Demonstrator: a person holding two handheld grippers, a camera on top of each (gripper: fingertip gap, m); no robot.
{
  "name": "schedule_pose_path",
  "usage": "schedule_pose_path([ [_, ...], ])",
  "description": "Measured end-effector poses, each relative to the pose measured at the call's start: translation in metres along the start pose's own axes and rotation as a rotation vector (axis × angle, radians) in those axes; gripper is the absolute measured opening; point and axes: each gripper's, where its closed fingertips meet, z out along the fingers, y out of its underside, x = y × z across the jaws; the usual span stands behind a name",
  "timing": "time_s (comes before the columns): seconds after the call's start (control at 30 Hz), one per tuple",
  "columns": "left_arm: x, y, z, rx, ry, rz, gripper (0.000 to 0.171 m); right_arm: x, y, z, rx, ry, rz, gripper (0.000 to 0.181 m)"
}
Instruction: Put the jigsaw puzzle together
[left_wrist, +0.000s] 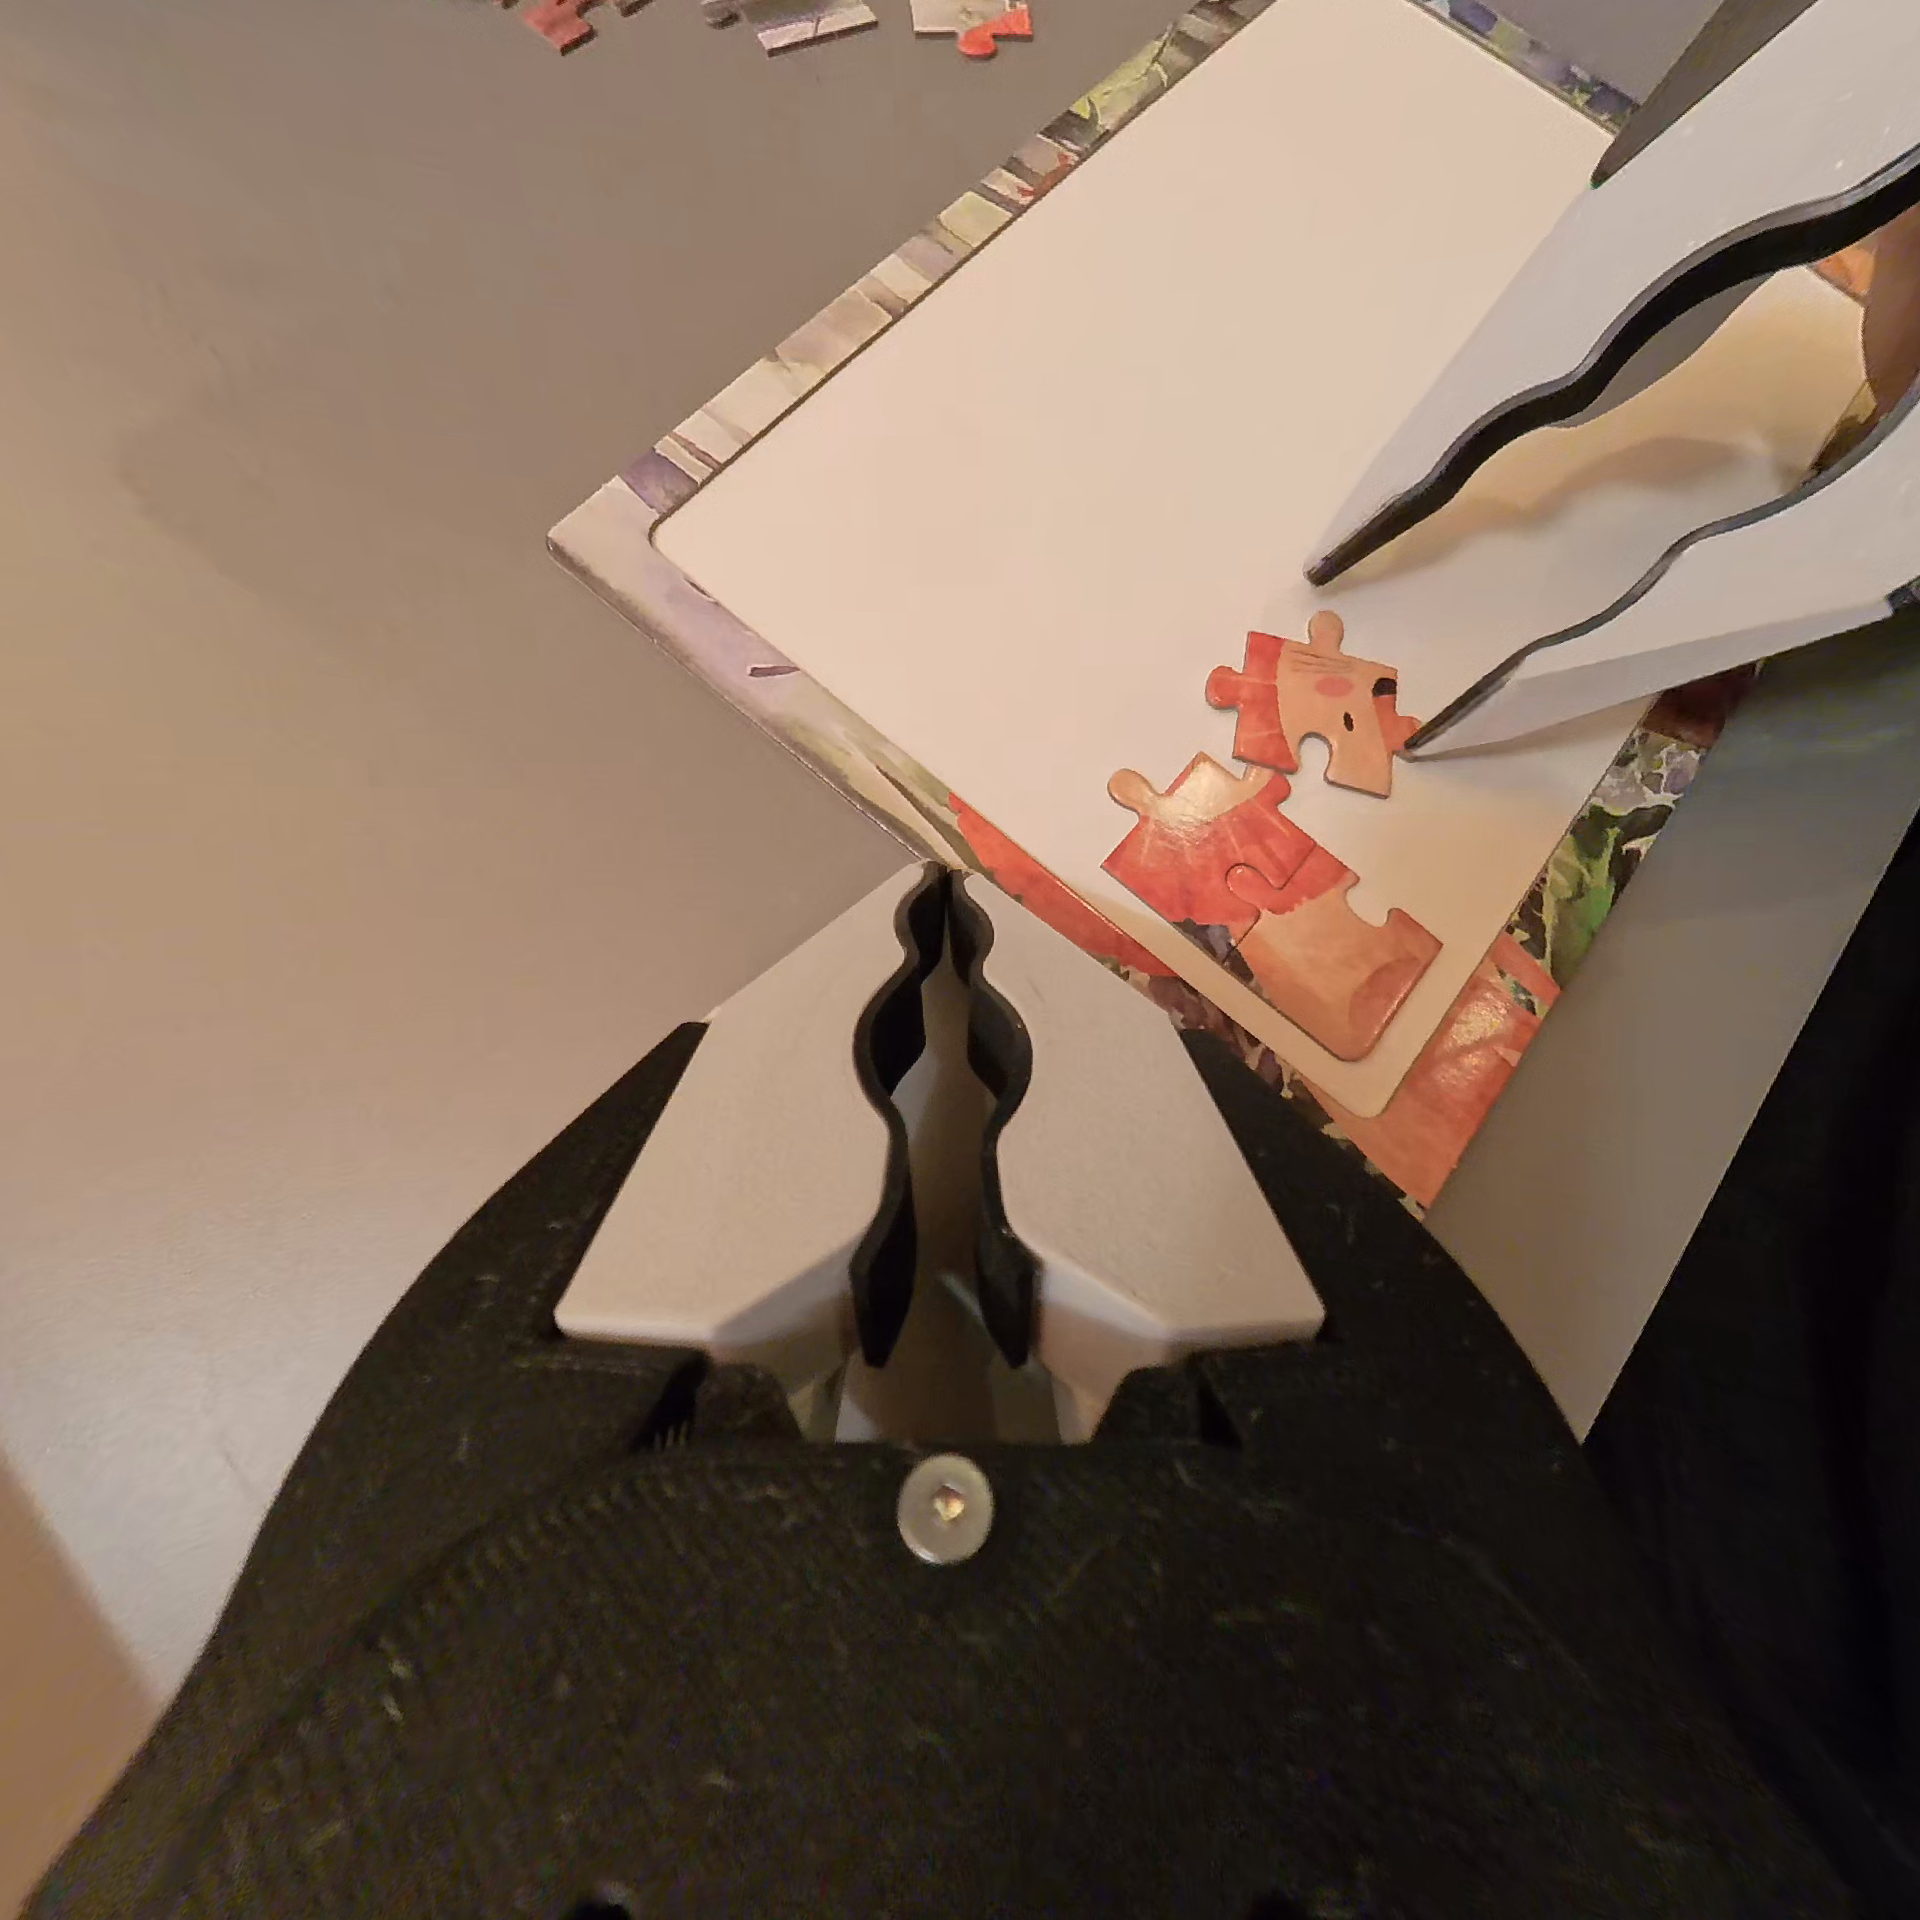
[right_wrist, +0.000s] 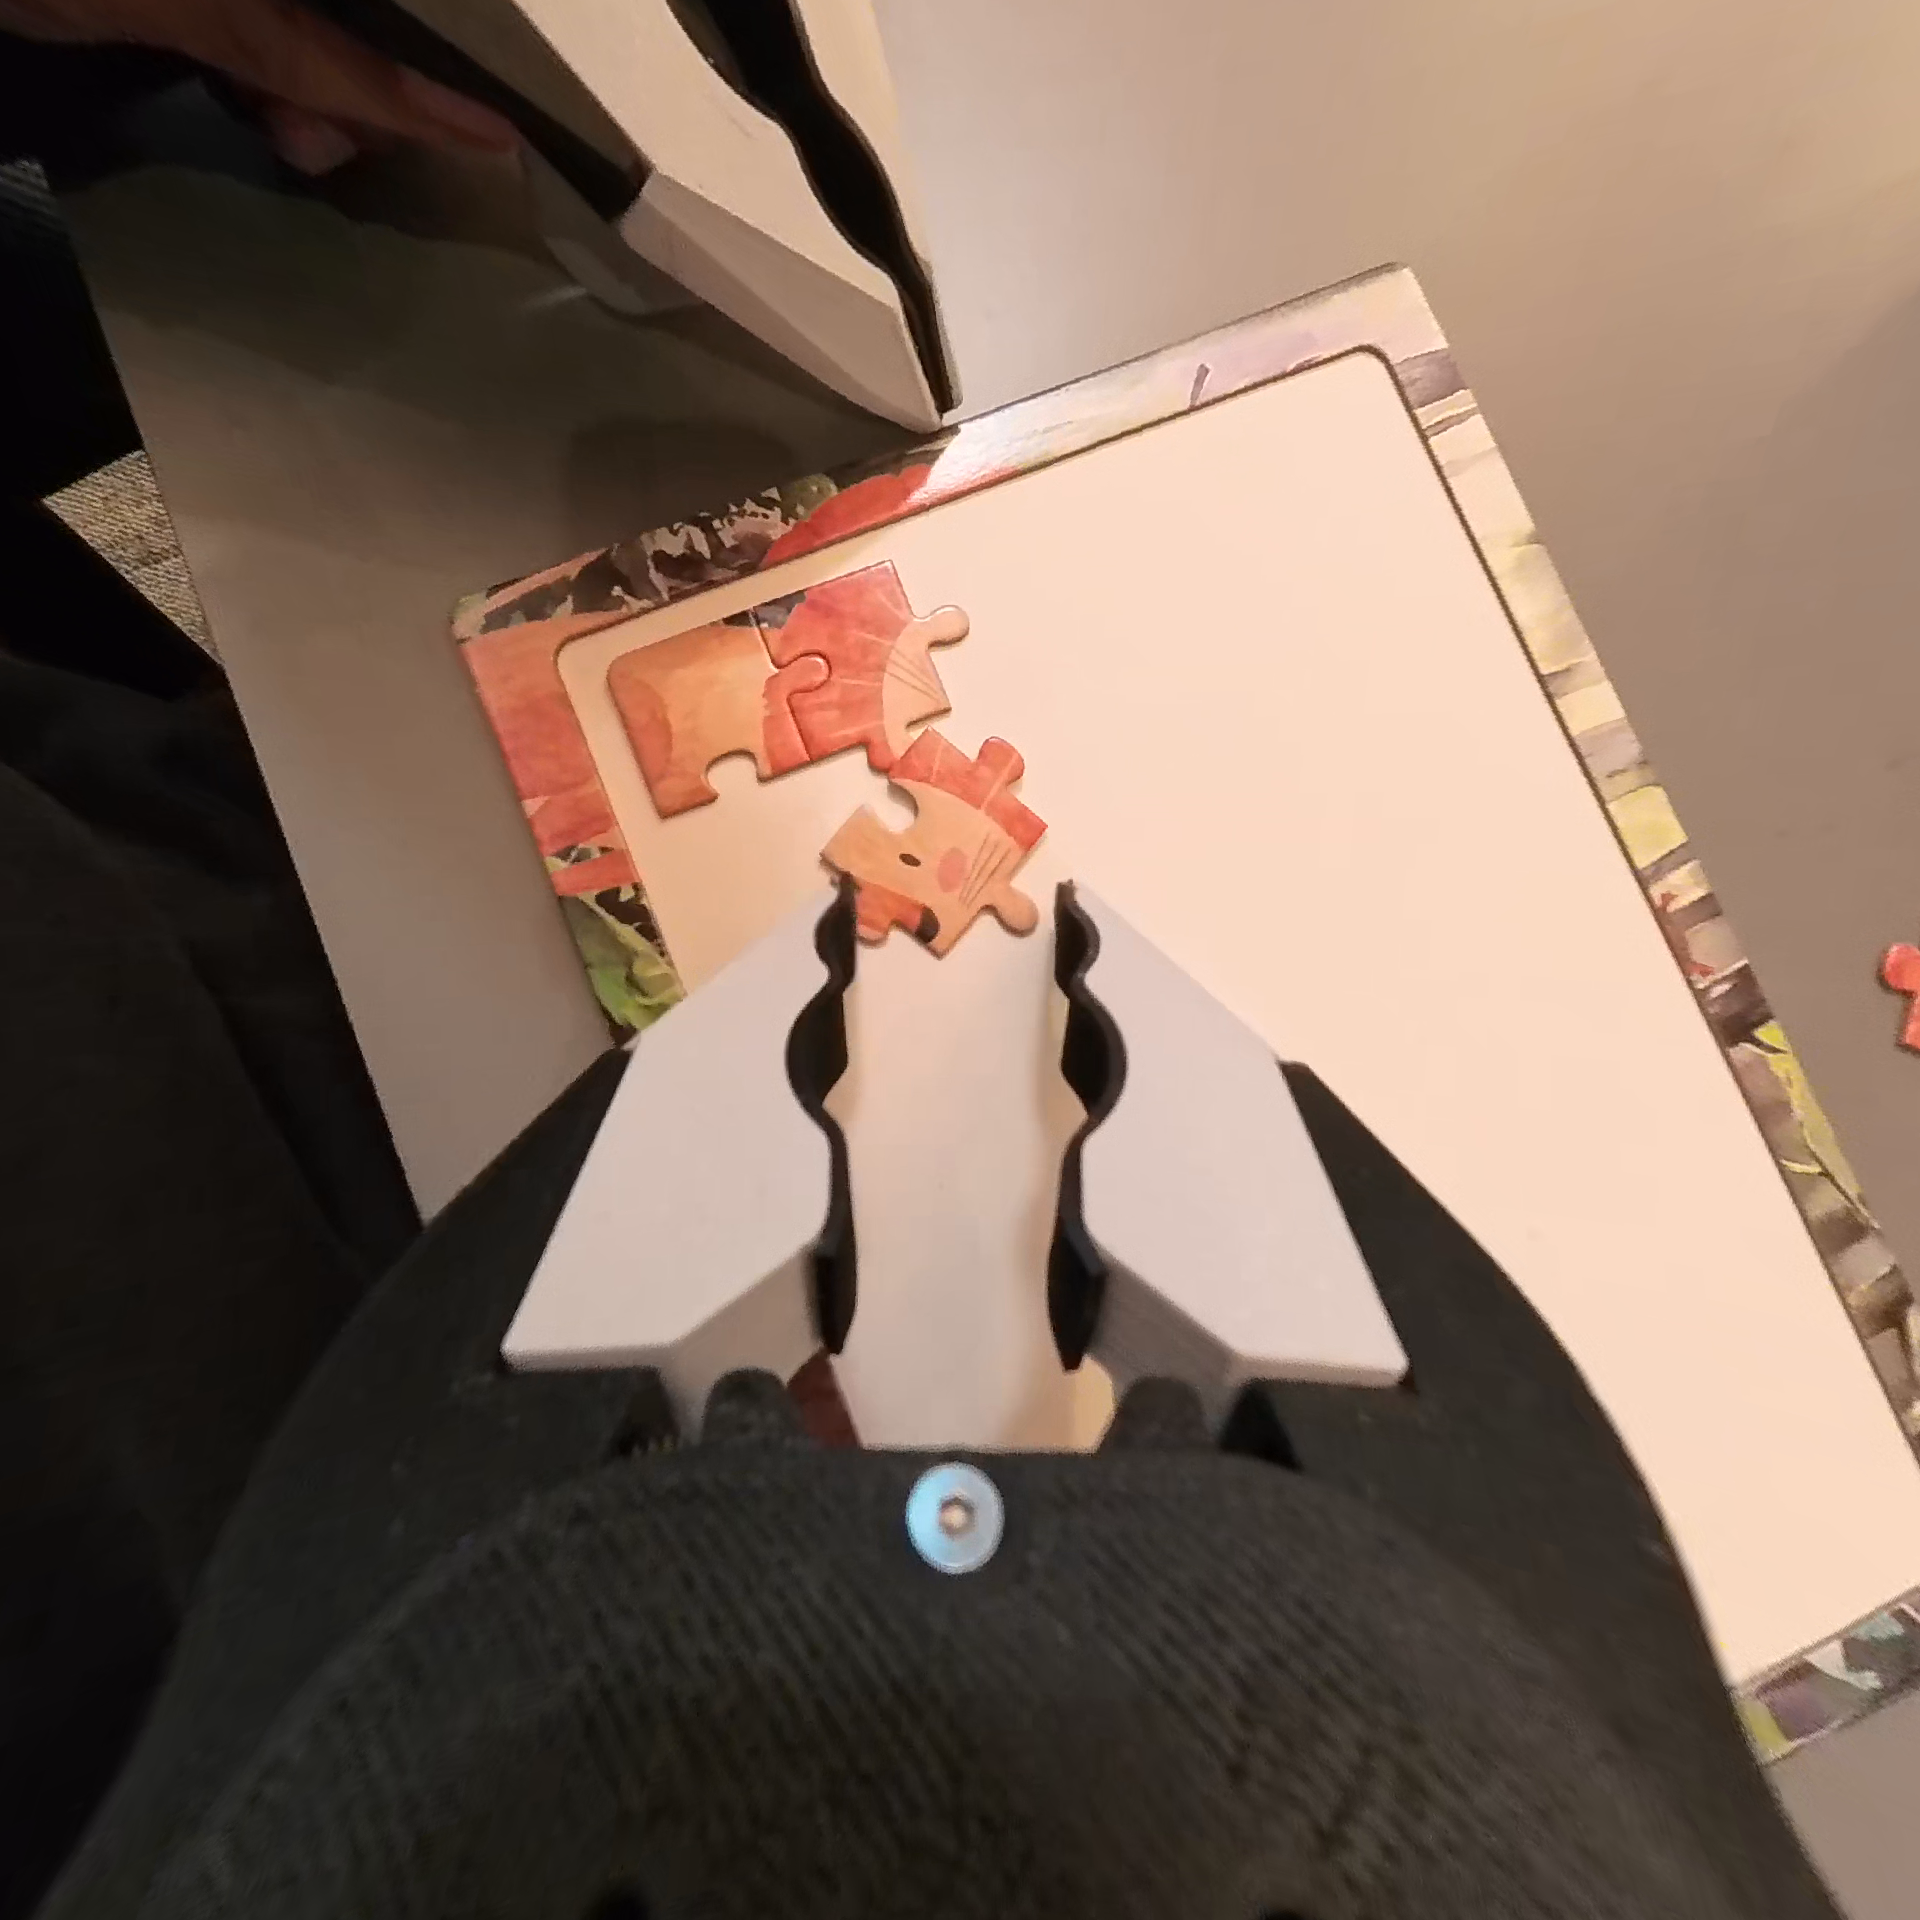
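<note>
The puzzle board (left_wrist: 727, 655) is a white tray with a painted rim; it also shows in the right wrist view (right_wrist: 1543, 665). Two joined orange pieces (left_wrist: 1278, 914) (right_wrist: 779, 707) sit in its near corner. A loose orange piece with a face (left_wrist: 1314, 717) (right_wrist: 935, 831) lies flat and askew beside them. My right gripper (right_wrist: 956, 894) (left_wrist: 1368, 657) is open, its tips on either side of that piece, one fingertip (left_wrist: 1423, 740) touching its edge. My left gripper (left_wrist: 945, 878) (right_wrist: 940, 421) is shut and empty, its tip at the board's outer rim.
Several loose pieces (left_wrist: 977, 26) lie on the grey table at the far edge of the left wrist view. One red piece (right_wrist: 1901, 987) lies right of the board. A person's dark clothing (left_wrist: 1766, 1247) is close by the near table edge, and a hand (right_wrist: 343, 94) holds the left gripper. My right fingertips sit around 10 centimetres from my left ones.
</note>
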Motion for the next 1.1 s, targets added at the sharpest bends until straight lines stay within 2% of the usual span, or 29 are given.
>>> schedule_pose_path([
  [0.37, 0.000, 0.000, 0.000, 0.000, -0.003, 0.003, 0.000, -0.006, -0.007, 0.010, 0.026, -0.006, 0.035, 0.038],
  [0.6, 0.000, 0.000, 0.000, 0.000, -0.003, 0.003, 0.000, -0.002, 0.001, 0.005, -0.005, -0.020, 0.014, 0.040],
  [0.73, 0.000, 0.000, 0.000, 0.000, -0.003, 0.004, 0.000, 0.016, 0.010, -0.003, -0.035, 0.041, 0.014, 0.041],
  [0.9, 0.000, 0.000, 0.000, 0.000, -0.003, 0.003, 0.000, 0.038, 0.015, -0.008, -0.049, 0.143, 0.014, 0.034],
  [1.1, 0.000, 0.000, 0.000, -0.001, -0.005, 0.004, 0.000, 0.014, 0.000, -0.005, 0.014, 0.022, 0.055, 0.039],
])
